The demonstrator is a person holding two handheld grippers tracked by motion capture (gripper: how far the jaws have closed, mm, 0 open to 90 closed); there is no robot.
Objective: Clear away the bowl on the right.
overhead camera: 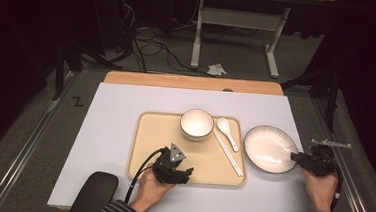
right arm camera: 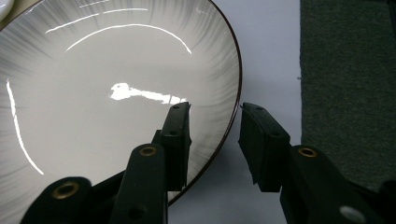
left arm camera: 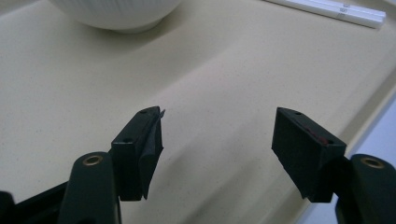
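Right gripper (right arm camera: pixel 212 109) straddles our plate's (overhead camera: pixel 269 148) near rim, jaws narrowly parted, one inside and one outside, while the left gripper (overhead camera: pixel 187 174) gapes over the tray (overhead camera: pixel 146 133).

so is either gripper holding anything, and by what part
Nothing is held. The right gripper is open with its jaws astride the plate rim, not clamped. The left gripper is open above the bare tray.

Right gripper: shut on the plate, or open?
Open. The right gripper straddles the rim of the white, dark-edged round plate, with gaps showing beside both jaws.
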